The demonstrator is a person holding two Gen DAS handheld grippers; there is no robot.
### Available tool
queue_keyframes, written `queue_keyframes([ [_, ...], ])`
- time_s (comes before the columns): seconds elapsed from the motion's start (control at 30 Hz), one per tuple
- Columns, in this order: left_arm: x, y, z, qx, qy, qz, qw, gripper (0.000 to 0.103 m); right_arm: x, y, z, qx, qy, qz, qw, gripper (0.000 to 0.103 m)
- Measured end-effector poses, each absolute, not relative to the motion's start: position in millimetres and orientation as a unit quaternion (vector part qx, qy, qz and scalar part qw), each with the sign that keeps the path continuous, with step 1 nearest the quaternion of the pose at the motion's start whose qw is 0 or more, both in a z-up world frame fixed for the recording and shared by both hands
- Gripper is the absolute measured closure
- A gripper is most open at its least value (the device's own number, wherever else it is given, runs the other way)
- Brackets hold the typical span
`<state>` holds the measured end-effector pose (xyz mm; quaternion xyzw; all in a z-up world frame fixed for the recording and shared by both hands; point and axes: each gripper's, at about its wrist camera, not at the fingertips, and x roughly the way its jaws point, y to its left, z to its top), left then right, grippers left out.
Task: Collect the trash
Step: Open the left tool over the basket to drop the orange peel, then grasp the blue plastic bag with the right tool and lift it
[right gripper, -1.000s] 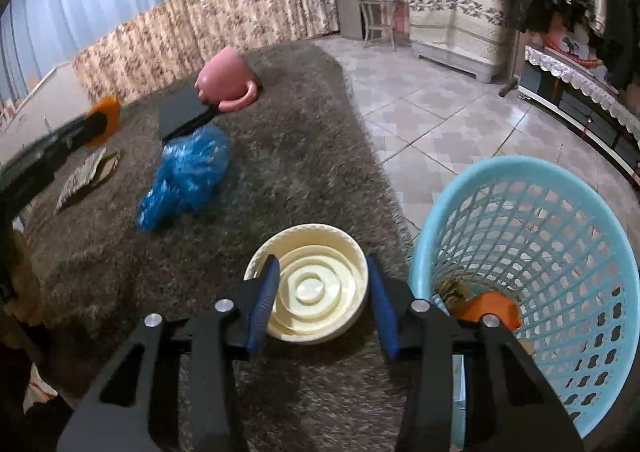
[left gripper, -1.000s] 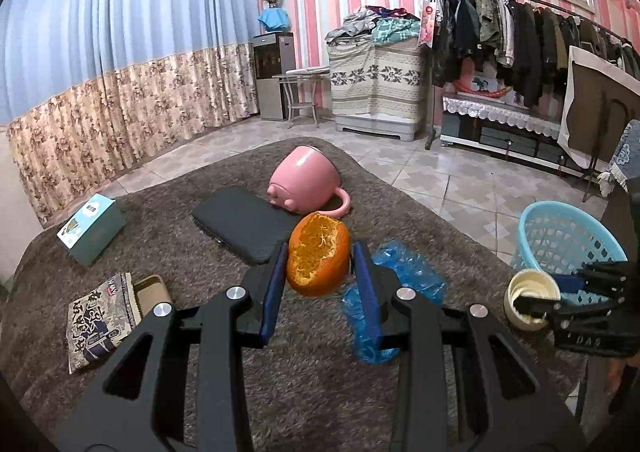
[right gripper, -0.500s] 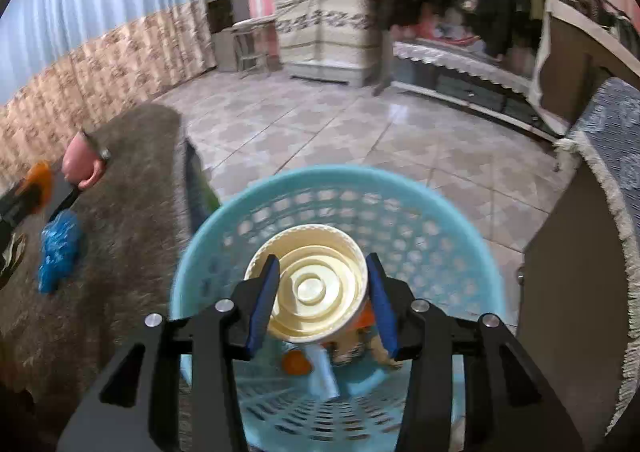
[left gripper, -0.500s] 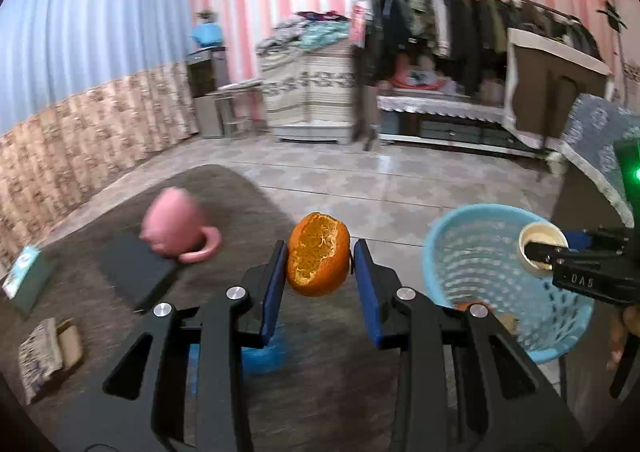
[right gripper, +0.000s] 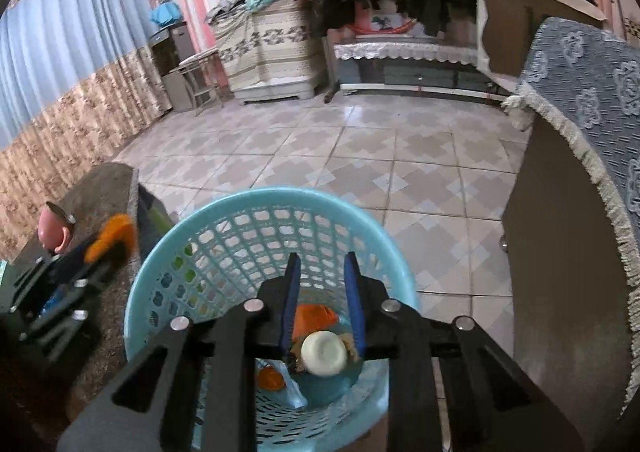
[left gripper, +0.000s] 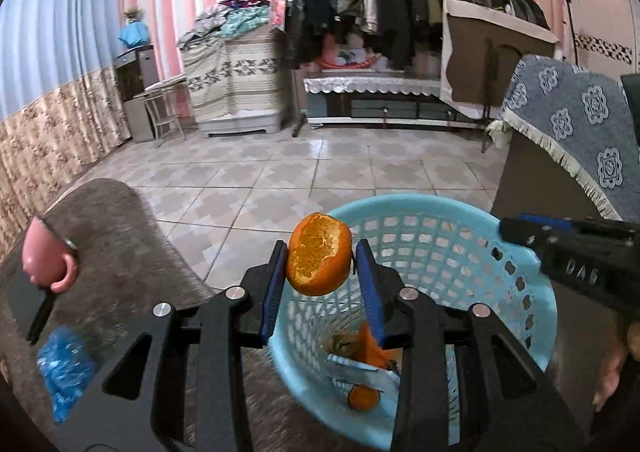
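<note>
Fingers of the left gripper (left gripper: 321,272) clamp an orange peel (left gripper: 319,254) above the blue basket (right gripper: 208,230), right gripper (right gripper: 321,302) fingers stand narrowly apart and empty over a cream cup (right gripper: 323,353) already inside, while a blue bag (left gripper: 64,368) remains on the counter.

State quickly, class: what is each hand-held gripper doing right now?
Left hand-held gripper: closed on the orange peel, above the basket.
Right hand-held gripper: open, holding nothing, over the basket; the cream cup lies inside.
</note>
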<state>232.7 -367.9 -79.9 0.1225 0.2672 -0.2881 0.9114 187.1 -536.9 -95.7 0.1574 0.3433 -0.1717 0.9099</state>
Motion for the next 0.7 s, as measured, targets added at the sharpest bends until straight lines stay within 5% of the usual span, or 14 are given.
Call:
queue_keyframes([
  [0.07,236,-369,-81,0.121,0.279,-0.286,0.909,0.039,188,-533,-97,0.153,0.346,-0.171,0.91,0.082],
  [0.17,240,-359,-74,0.119,0.268,-0.27,0.917,0.02,185,-531,-90,0.146,0.335,-0.178,0.914,0.081],
  [0.27,242,-339,-65,0.117,0.258,-0.245,0.927,0.015,184,-527,-86,0.138,0.329,-0.182,0.916,0.079],
  [0.33,244,-320,-57,0.105,0.256,-0.234,0.932,0.013,185,-520,-83,0.126,0.329,-0.183,0.918,0.057],
  [0.4,244,-303,-50,0.098,0.249,-0.218,0.939,0.01,189,-513,-80,0.115,0.324,-0.179,0.922,0.047],
  [0.7,234,-176,-25,0.054,0.237,-0.118,0.963,0.006,209,-441,-57,0.081,0.296,-0.12,0.944,0.021],
])
